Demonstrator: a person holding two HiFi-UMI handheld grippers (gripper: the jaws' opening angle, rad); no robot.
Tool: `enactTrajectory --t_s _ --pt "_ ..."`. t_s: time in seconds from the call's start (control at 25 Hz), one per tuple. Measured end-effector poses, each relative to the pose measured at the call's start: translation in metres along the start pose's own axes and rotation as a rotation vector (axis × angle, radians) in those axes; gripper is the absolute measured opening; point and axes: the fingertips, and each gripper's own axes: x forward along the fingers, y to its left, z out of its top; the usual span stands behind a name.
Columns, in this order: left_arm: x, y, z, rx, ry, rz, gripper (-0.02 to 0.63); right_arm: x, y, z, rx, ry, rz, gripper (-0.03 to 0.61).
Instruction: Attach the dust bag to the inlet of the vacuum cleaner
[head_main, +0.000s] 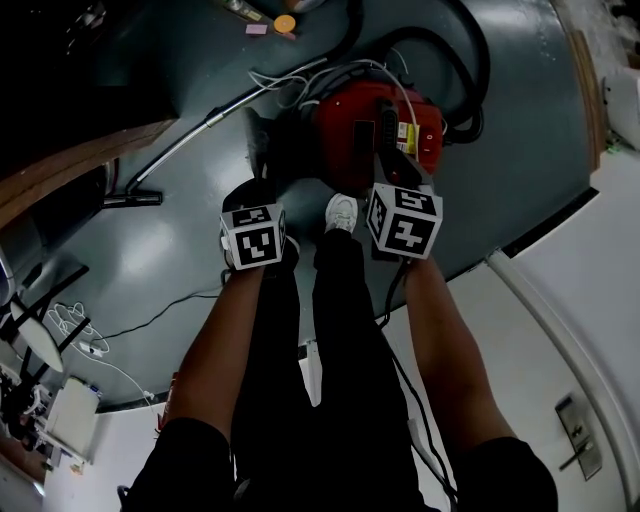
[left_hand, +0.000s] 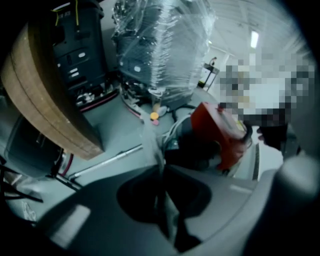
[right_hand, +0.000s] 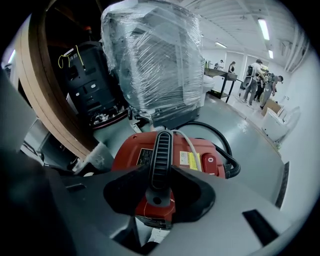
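Note:
The red vacuum cleaner stands on the grey floor just ahead of my feet. My right gripper points steeply down onto it, and its jaws are shut on the black ribbed carry handle, touching it on both sides. My left gripper hangs to the left of the cleaner, also angled down. Its jaws are shut on a thin, pale translucent sheet that rises out from between them, which looks like an edge of the dust bag. The cleaner's inlet is hidden.
A black hose loops behind the cleaner and a metal wand lies on the floor at left. A round wooden tabletop edge and a film-wrapped machine stand beyond. My white shoe is between the grippers.

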Motion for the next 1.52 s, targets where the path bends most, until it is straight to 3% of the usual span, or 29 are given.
enactTrajectory --t_s 0.32,0.72,1.04,1.12,1.2,1.24,1.36,1.52 --pt "0.007 0.004 0.007 -0.155 -0.034 -0.001 0.023 0.001 0.001 0.000 -0.022 0.017 0.048 0.133" --pt "0.012 -0.007 0.014 -0.173 -0.038 -0.042 0.025 0.000 0.001 0.000 -0.018 0.005 0.048 0.133" --pt "0.018 -0.029 0.015 0.040 -0.008 -0.052 0.034 0.000 0.002 0.001 -0.014 0.011 0.055 0.132" --pt "0.020 -0.029 0.017 -0.038 0.012 -0.115 0.038 0.000 0.002 0.001 -0.013 0.013 0.063 0.133" --pt "0.022 -0.029 0.018 -0.207 0.036 -0.216 0.051 -0.001 0.001 0.000 -0.007 0.019 0.069 0.132" --pt "0.022 -0.029 0.018 -0.246 0.045 -0.247 0.052 -0.001 0.001 0.000 -0.004 0.021 0.071 0.132" --pt "0.023 -0.035 0.020 -0.140 0.056 -0.261 0.048 -0.001 0.000 0.000 0.000 0.023 0.069 0.132" --pt "0.025 -0.047 0.019 0.147 0.058 -0.236 0.034 0.000 0.001 0.000 -0.003 0.028 0.073 0.132"
